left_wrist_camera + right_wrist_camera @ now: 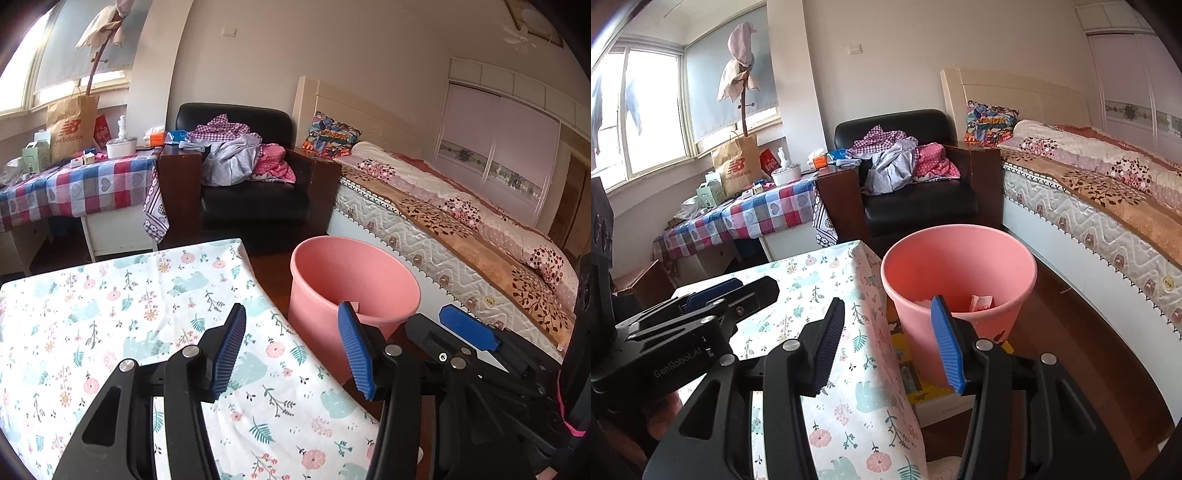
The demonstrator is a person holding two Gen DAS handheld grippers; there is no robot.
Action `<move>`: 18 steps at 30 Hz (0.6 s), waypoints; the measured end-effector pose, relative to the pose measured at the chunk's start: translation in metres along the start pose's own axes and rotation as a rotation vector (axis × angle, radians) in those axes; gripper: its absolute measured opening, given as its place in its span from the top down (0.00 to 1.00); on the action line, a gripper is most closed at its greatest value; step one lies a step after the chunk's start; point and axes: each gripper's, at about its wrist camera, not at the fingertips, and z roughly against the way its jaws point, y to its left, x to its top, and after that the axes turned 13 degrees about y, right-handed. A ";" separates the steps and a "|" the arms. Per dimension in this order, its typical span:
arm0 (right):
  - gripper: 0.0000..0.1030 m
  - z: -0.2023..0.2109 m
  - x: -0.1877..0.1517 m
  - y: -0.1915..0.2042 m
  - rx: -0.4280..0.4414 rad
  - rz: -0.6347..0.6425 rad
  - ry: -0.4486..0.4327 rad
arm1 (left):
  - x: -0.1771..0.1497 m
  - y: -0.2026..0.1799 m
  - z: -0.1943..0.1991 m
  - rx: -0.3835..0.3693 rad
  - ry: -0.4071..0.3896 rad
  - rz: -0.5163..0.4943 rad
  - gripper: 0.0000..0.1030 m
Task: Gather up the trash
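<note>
Left claw: we see our left claw [291,352] spread wide with nothing between its blue ribbed pads, hanging over the right edge of the floral-cloth bench [110,314].
Right claw: our right claw [888,343] is likewise wide apart and holds nothing; it sits over the bench's right edge with its right pad in front of the bin.
Claws together: in the left wrist view the right claw lies just to the right of ours; in the right wrist view the left claw [713,291] lies to the left, above the cloth.
Bin: a pink plastic bin [351,284] stands on the wooden floor just right of the bench, between it and the bed [461,221].
Trash: inside the bin we make out a small pink-and-white carton [980,302] and a pale scrap near it, low against the near wall.
Far side: a black armchair [255,173] heaped with clothes stands beyond the bin, and a checked-cloth bench [77,184] with a New Balance paper bag [70,129] is at far left.
</note>
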 end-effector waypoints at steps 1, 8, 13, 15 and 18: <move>0.52 0.000 -0.001 0.001 0.000 0.001 0.002 | -0.002 0.000 0.000 0.001 0.000 0.003 0.50; 0.52 0.000 -0.004 0.005 -0.004 0.007 0.002 | -0.007 0.006 0.004 0.006 -0.003 0.020 0.50; 0.52 0.000 -0.005 0.007 -0.002 0.009 0.006 | -0.009 0.010 0.005 0.007 -0.002 0.034 0.50; 0.52 0.000 -0.005 0.009 -0.004 0.014 0.009 | -0.010 0.011 0.005 0.004 -0.001 0.039 0.50; 0.52 0.000 -0.005 0.011 -0.004 0.018 0.011 | -0.011 0.012 0.005 0.002 0.001 0.038 0.50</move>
